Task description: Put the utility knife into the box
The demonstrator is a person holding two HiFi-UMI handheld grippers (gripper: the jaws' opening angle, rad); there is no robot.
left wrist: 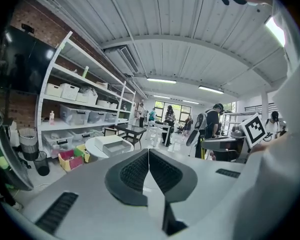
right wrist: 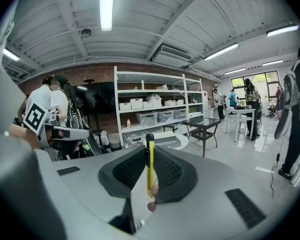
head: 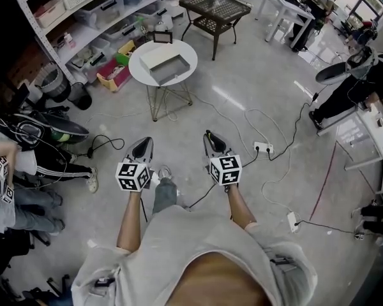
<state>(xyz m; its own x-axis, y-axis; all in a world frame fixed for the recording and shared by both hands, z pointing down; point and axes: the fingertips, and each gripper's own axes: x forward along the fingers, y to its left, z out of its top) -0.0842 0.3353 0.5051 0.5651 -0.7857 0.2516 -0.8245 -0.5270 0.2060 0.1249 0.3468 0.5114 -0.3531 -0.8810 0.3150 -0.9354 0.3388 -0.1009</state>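
Carrying: the yellow utility knife stands upright between the pads of my right gripper, with its dark tip poking out above the jaws at 12 o'clock.
Right tool: the jaws are narrow and clamped on the knife's slim body, and a short length of it hangs below the pads at 6 o'clock.
Left tool: my left gripper has its jaws pressed together with nothing between them, and it rides level with the right one at its 9 o'clock.
Box: the open white box sits on the small round table, at about 12 o'clock from both grippers and well apart from them across the floor.
Surroundings: shelving runs at 10 o'clock, a black lattice table stands at 1 o'clock, and a power strip with its cables lies at 3 o'clock of my right tool.
Step in hand: I judge this to be the transfer, since the knife is gripped but the box is not yet within reach.
Next move: I need to close the gap toward 12 o'clock, bring the right tool over the box's open half, lower the knife inside its walls, and only then spread the jaws.
Watch for: the grip is thin and on a narrow handle, so a jolt could let the knife swing or slip, and the floor cables look like a tripping risk.
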